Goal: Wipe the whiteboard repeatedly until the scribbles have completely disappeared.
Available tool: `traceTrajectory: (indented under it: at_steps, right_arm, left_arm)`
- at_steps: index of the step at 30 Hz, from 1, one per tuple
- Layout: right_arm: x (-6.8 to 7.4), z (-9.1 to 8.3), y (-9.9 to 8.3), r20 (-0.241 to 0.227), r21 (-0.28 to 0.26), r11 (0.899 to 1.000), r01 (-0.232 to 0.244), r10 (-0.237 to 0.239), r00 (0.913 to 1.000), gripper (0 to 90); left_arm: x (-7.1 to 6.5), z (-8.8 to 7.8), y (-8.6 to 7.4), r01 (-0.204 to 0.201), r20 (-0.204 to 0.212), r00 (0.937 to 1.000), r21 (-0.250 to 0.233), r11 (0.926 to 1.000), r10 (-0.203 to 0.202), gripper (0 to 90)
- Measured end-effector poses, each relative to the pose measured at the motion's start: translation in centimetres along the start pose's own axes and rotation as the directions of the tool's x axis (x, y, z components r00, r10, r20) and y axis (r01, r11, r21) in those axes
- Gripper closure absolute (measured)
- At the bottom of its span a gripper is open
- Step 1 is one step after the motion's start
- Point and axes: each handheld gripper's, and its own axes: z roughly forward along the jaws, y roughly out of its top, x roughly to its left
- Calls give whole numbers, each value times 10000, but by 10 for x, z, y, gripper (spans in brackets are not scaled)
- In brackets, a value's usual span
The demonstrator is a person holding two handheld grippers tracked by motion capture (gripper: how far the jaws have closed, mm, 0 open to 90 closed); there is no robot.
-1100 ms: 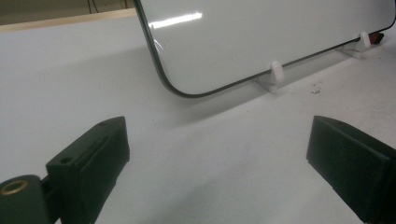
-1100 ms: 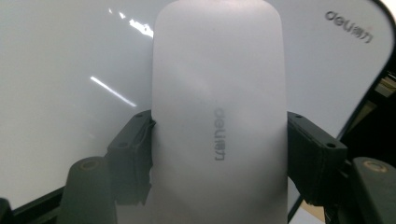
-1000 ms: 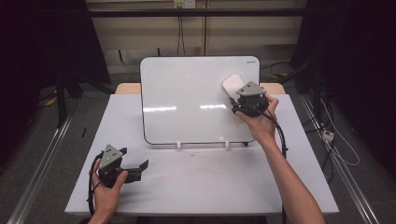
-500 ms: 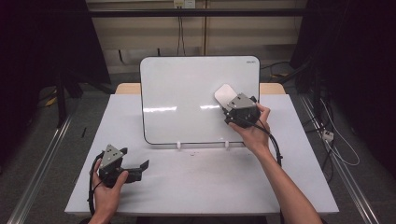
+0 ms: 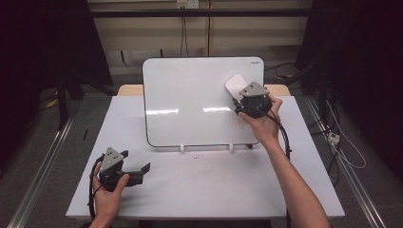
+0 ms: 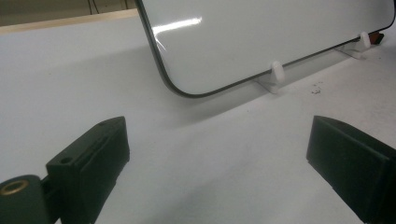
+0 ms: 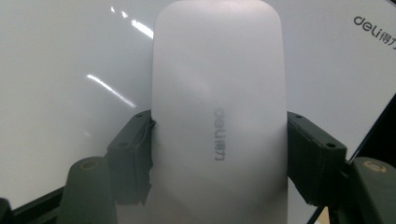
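A white whiteboard (image 5: 190, 104) stands tilted back on small white feet (image 5: 182, 148) at the far middle of the white table (image 5: 214, 190). My right gripper (image 5: 241, 92) is shut on a white "deli" eraser (image 5: 234, 83) and presses it flat on the board's upper right area. In the right gripper view the eraser (image 7: 219, 70) sits between both black jaws, with the whiteboard (image 7: 70, 70) behind it. A faint smudge of marking (image 5: 236, 124) remains below it. My left gripper (image 5: 135, 162) rests open on the table's near left; its jaws stand wide apart (image 6: 219, 144) facing the whiteboard's lower corner (image 6: 261, 37).
A wooden table edge (image 5: 130, 89) shows behind the board. Metal floor rails (image 5: 43, 161) run along both sides of the table, and cables (image 5: 342, 147) lie on the floor at the right. A small red piece (image 6: 377, 37) lies by the board's far foot.
The right gripper slid the eraser down and left across the board, then back up and right to near its earlier spot. The left gripper stayed still.
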Motion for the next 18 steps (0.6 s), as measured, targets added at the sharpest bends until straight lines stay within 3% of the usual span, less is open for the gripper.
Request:
traceTrajectory:
  at_steps: [3, 12, 18]
  right_arm:
    - [4, -2, -4, -64, -39, 10000, 74, -74, 10000, 315]
    - [37, -6, -18, -568, 55, 9961, 886, -881, 9945, 315]
    - [50, -8, -27, -665, -39, 9961, 876, -877, 9939, 315]
  left_arm:
    - [-1, 1, 0, 10, -9, 10000, -23, 10000, -10, 59]
    - [-2, 1, 1, -4, 31, 10000, -37, 10000, 4, 59]
    - [-2, 1, 1, -39, 48, 10000, -43, 10000, 39, 59]
